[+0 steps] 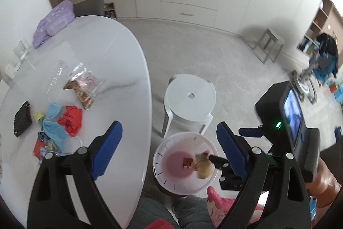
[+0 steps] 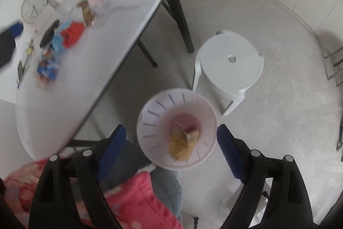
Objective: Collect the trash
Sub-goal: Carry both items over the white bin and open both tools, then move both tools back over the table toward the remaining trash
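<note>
In the left wrist view the left gripper hangs with fingers spread wide and empty above the table edge, where a pile of trash lies, the bin beside it. In the right wrist view the right gripper is likewise spread and empty over the bin, which holds a yellow wrapper.

No wording, brand or label is showing clearly enough to read in either view. The round clock lying on the worktop is carrying numerals around its dial, but they are appearing too small and blurred to make out.
</note>
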Tool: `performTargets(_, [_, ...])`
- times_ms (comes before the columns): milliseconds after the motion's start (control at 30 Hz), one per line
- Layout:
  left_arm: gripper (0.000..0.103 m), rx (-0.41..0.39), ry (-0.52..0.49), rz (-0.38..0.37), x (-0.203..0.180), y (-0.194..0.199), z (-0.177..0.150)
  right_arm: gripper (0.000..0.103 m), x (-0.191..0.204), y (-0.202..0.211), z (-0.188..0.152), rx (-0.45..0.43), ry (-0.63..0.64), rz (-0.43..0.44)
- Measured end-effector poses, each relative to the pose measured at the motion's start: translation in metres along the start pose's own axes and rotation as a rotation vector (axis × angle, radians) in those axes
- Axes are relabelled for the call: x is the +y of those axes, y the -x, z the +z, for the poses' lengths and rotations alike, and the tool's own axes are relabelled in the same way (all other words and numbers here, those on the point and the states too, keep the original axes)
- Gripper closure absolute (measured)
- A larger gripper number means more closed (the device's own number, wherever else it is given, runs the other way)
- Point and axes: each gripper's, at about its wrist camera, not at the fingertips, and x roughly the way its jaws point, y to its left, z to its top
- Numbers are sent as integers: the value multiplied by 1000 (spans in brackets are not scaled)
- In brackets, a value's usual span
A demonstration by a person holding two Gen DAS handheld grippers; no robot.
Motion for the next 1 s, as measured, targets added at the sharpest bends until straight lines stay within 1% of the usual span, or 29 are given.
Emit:
performTargets(67, [17, -10, 36, 10, 7, 6, 4, 11, 2, 15, 15, -32, -14, -18])
performTargets(233, [14, -41, 98, 50, 29, 18, 12, 7, 15, 46, 50, -104, 12, -74])
performTargets(400, [14, -76, 162, 91, 68, 31, 13, 7, 51, 70, 86, -170, 82, -78])
performTargets(500, [14, -90, 205, 126, 97, 39, 12, 7, 82, 78, 107, -200, 139, -90])
performTargets(633, [14, -94, 264, 173, 139, 48, 7, 3, 115, 84, 124, -240, 179, -105])
performTargets(700, [13, -93, 287, 191, 155, 50, 3, 3, 130, 84, 132, -252, 196, -105])
performTargets(900, [13, -79, 329, 217, 194, 51, -9, 3, 152, 76, 144, -250, 212, -113])
performTargets(1000, [13, -72, 349, 215, 205, 49, -11, 3, 160, 71, 147, -243, 210, -125])
